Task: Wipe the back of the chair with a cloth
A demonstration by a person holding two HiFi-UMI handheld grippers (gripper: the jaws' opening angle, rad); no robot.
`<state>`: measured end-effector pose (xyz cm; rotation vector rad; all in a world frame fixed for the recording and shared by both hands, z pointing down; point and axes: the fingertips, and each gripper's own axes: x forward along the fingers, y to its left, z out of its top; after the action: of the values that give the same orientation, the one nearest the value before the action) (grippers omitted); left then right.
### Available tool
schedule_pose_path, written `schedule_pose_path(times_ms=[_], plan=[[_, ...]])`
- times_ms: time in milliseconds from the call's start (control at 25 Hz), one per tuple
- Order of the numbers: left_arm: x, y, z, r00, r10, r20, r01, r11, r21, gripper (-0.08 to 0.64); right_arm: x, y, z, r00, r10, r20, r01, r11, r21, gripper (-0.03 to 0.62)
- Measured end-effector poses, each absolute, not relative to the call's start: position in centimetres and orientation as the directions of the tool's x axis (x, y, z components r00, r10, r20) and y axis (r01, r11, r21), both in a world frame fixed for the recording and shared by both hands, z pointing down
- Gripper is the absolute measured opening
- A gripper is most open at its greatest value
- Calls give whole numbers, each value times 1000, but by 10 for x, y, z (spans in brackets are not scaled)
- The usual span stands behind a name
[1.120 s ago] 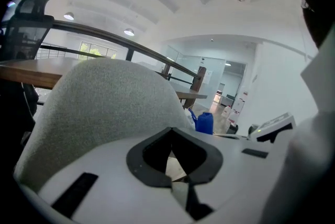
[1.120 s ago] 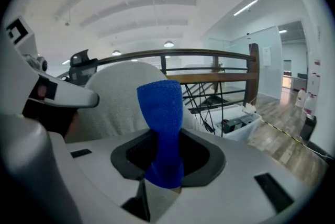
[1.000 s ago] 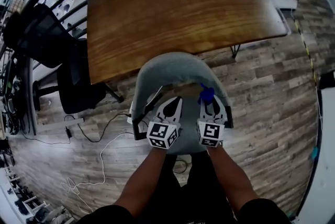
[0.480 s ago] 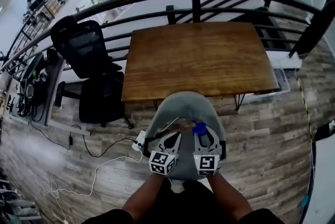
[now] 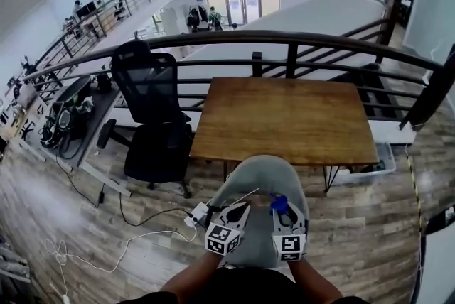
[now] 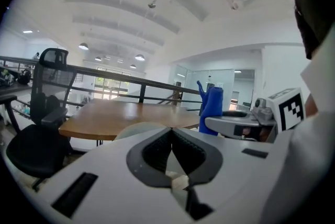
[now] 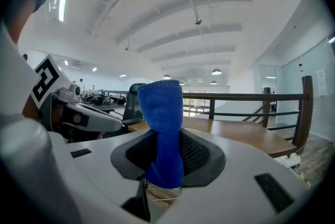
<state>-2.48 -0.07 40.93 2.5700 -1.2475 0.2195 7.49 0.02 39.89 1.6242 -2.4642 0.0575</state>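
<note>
A grey chair (image 5: pixel 250 175) with a rounded back stands right below me, facing the wooden table (image 5: pixel 284 118). Both grippers hover side by side over the top of its back. My right gripper (image 5: pixel 286 213) is shut on a blue cloth (image 5: pixel 278 204), which stands up in a fold between the jaws (image 7: pixel 164 123). My left gripper (image 5: pixel 237 212) is shut with nothing between its jaws, whose tips meet in the left gripper view. In that view the blue cloth (image 6: pixel 211 107) shows to the right, and the chair's top edge (image 6: pixel 137 129) sits just beyond the jaws.
A black office chair (image 5: pixel 151 118) stands left of the table. A dark metal railing (image 5: pixel 284 47) runs behind the table. A white power strip (image 5: pixel 196 214) and cables lie on the wood floor to the left. A desk with gear (image 5: pixel 64 114) is at far left.
The head view has tilted upward, so the hall beyond the railing now shows. The grippers and chair sit lower in frame, still together over the chair back with the cloth held.
</note>
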Motion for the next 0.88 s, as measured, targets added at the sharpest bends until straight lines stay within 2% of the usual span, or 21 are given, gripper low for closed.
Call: schedule_pose_path(times_ms=[600,880], plan=[[-71,42,358,619,-772,148,-786,-609,106,7,19,48,362,-393,-911,125,-904,407,128,118],[-97,76,354,588,-801,112,-805,-566,179,6,-3,86,368,-392,-909,144,-908,407,98,120]])
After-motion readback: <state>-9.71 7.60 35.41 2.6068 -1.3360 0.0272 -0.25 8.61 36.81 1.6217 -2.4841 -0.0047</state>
